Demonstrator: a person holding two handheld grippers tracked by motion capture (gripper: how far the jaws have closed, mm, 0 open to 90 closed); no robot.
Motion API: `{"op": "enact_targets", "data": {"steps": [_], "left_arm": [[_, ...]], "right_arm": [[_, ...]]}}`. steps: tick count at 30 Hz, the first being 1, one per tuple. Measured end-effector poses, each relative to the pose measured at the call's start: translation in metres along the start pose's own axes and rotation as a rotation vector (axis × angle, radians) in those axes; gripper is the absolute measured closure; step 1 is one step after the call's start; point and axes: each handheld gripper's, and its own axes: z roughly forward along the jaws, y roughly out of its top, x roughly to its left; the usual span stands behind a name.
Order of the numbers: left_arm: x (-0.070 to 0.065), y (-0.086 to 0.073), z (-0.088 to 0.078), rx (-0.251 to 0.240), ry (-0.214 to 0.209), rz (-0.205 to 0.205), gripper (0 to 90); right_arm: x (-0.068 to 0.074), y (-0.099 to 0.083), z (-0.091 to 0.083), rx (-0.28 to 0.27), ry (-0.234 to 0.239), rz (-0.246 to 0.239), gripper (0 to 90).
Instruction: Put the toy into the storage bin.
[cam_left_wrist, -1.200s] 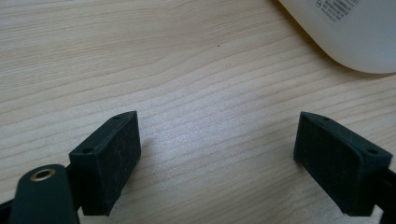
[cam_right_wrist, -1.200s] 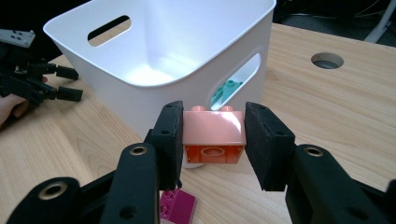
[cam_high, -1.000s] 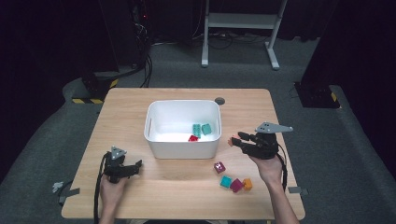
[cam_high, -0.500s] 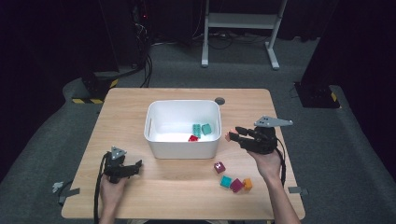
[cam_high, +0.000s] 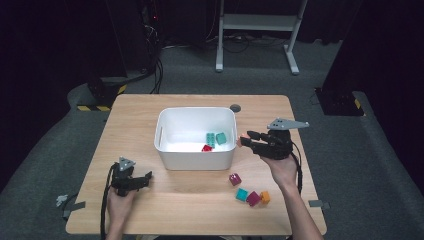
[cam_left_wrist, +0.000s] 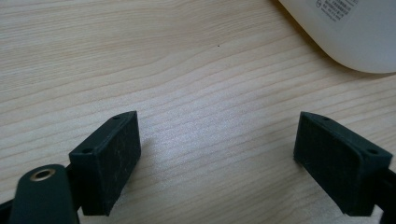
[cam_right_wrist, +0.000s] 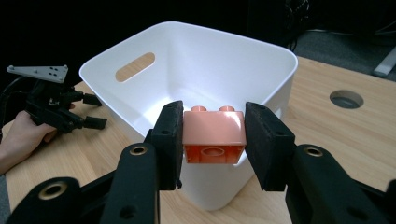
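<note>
The right gripper (cam_right_wrist: 214, 135) has its two black jaws clamped on a small salmon-orange plastic building brick (cam_right_wrist: 214, 136), one pad flat against each side, two round studs pointing up. The brick sits level between the pads, clear of the table. In the high view that same right gripper (cam_high: 243, 140) points toward the tub, the brick a small speck at its tips, the person's right hand (cam_high: 282, 167) wrapped around the body behind it.

Just ahead of the held brick stands the white rectangular plastic tub (cam_right_wrist: 224, 51), its near wall right beneath the jaws and its open mouth beyond them. An oval handle slot shows in the far-left wall. Inside the tub, seen from above, lie two teal bricks (cam_high: 216, 138) and a small red brick (cam_high: 207, 148), all close to the wall nearest the right gripper.

Behind and beside the right hand, on the light wooden table (cam_high: 200, 200), four loose pieces sit near one another: a magenta cube (cam_high: 235, 178), a teal cube (cam_high: 242, 194), a second magenta block (cam_high: 253, 198) and an orange block (cam_high: 264, 196).

Across the tub from the right gripper, the left gripper (cam_high: 148, 176) rests low over the table in the person's left hand (cam_high: 120, 200). Its jaws stand wide apart with bare wood between the pads, and a rounded corner of the white tub sits ahead of them, off to one side.
</note>
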Motion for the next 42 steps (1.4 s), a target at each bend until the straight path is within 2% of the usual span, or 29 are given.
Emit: {"op": "enact_targets", "data": {"steps": [7, 15, 19, 25, 42], "left_arm": [[0.000, 0.000, 0.000, 0.000, 0.000, 0.001, 14.7], [0.000, 0.000, 0.000, 0.000, 0.000, 0.000, 14.7], [0.000, 0.000, 0.000, 0.000, 0.000, 0.001, 14.7], [0.000, 0.000, 0.000, 0.000, 0.000, 0.000, 14.7], [0.000, 0.000, 0.000, 0.000, -0.001, 0.000, 14.7]], "right_arm": [[0.002, 0.011, 0.008, -0.002, 0.011, -0.011, 59.0], [0.001, 0.018, 0.019, 0.003, 0.025, 0.006, 59.0], [0.002, 0.024, 0.024, 0.005, 0.028, -0.003, 59.0], [0.002, 0.031, 0.038, 0.024, 0.029, -0.004, 59.0], [-0.003, 0.036, 0.078, 0.075, 0.015, 0.017, 58.9]]}}
